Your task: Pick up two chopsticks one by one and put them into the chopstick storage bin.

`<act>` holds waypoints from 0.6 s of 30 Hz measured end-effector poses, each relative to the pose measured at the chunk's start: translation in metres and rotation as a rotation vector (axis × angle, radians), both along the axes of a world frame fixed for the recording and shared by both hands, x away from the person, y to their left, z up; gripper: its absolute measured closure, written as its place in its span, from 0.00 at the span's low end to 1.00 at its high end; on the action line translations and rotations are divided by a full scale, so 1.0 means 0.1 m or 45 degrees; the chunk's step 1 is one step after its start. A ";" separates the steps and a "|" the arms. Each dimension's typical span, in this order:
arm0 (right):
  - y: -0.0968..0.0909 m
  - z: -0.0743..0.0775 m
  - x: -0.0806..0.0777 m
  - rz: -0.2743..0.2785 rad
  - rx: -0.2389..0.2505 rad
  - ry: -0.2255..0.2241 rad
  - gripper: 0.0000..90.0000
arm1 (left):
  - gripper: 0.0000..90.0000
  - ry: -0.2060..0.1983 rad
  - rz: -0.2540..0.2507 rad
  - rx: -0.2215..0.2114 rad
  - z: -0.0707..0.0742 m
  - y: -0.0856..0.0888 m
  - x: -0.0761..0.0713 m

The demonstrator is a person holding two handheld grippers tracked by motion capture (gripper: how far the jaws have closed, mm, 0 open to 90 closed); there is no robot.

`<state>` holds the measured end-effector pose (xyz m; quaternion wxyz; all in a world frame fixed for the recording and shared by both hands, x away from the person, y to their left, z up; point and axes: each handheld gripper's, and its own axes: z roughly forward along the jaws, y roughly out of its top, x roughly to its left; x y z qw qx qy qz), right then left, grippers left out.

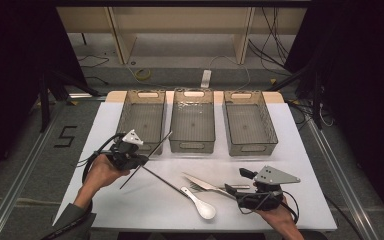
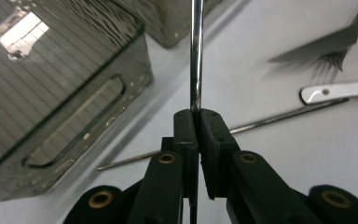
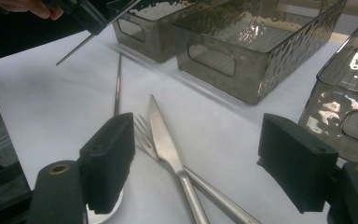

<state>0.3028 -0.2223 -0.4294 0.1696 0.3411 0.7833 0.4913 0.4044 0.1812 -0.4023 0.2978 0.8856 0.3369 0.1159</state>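
White covering spans the worktop (image 1: 130, 200), three smoked, ribbed plastic bins (image 1: 193, 120) lined along its far edge — sorting seems the purpose. My left gripper (image 1: 139, 159) has its jaws pressed tight on a thin steel chopstick (image 1: 152, 152), lifted beside the leftmost bin. My right gripper (image 1: 242, 181) waits, jaws spread, over the steel knife (image 1: 205, 184), fork (image 1: 196, 188) and white spoon (image 1: 200, 202). A second chopstick (image 1: 162, 180) lies flat — its far end is hard to trace.
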 end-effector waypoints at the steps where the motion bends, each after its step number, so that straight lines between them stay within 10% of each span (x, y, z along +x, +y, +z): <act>1: 0.00 0.00 0.00 0.000 0.002 0.003 0.31 | 0.94 -0.008 0.009 -0.004 0.03 0.00 0.02; 18: -0.01 0.00 -0.01 -0.001 0.014 -0.001 0.31 | 0.94 -0.105 0.152 -0.061 0.36 0.08 0.55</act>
